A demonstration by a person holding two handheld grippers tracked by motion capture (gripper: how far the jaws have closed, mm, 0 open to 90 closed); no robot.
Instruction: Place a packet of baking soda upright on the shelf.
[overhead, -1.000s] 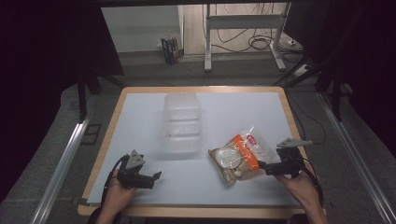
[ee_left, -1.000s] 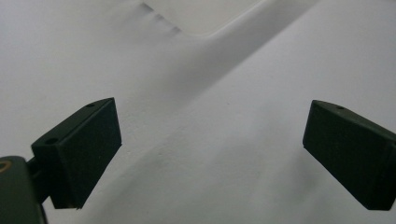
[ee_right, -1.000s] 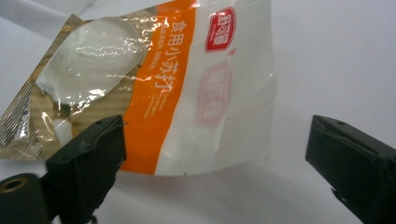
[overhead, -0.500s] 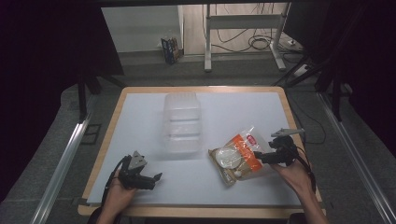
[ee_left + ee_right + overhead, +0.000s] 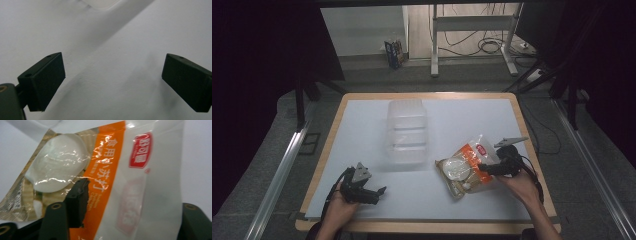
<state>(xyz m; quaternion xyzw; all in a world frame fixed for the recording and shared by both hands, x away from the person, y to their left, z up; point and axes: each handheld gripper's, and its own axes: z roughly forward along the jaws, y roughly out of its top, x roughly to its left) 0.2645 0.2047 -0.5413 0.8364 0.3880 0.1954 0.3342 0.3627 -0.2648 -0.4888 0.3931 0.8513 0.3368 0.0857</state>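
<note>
two grippers sit at the near edge of the table; the left gripper, near left, holds its jaws wide over bare tabletop. right of the clear plastic container at centre lies the orange-and-white snack bag; the right gripper, near right, has just been closing, its jaws astride the bag's right end, one above and one beneath.

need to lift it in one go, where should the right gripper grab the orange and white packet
Grip the packet by its flat white end, coming in level from the right edge, where the right gripper already straddles it. The round bulge at the other end looks too thick and slippery.
</note>
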